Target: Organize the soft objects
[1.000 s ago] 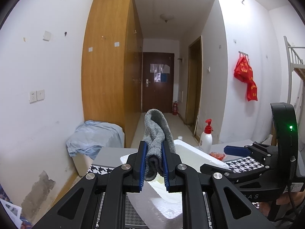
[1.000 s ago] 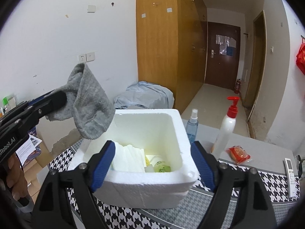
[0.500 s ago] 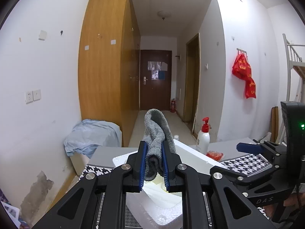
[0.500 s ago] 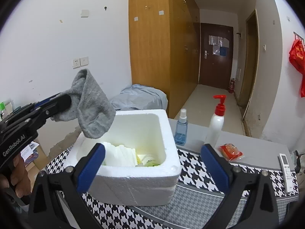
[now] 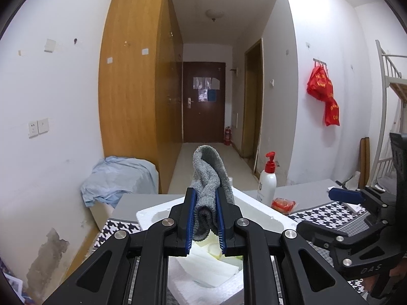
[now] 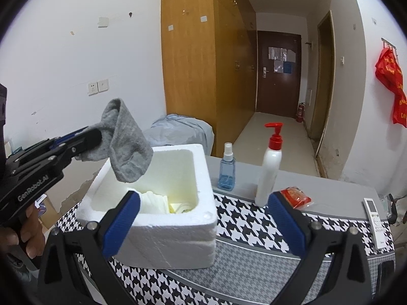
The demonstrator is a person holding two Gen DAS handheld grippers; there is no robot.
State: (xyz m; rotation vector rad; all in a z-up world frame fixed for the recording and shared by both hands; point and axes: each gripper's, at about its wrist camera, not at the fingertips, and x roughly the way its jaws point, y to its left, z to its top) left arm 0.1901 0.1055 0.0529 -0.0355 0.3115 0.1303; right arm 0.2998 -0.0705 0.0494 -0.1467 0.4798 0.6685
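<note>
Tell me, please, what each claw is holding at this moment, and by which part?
The left claw pinches the grey knitted sock at a bunched end; the right claw holds nothing.

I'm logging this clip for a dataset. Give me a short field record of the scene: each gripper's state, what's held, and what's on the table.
left gripper: shut on grey knitted sock, held above box
right gripper: open, nothing between the fingers
white foam box: open top, white folded items inside
table: houndstooth cloth
beside box: small blue spray bottle, white pump bottle with red top, red packet, white remote
</note>
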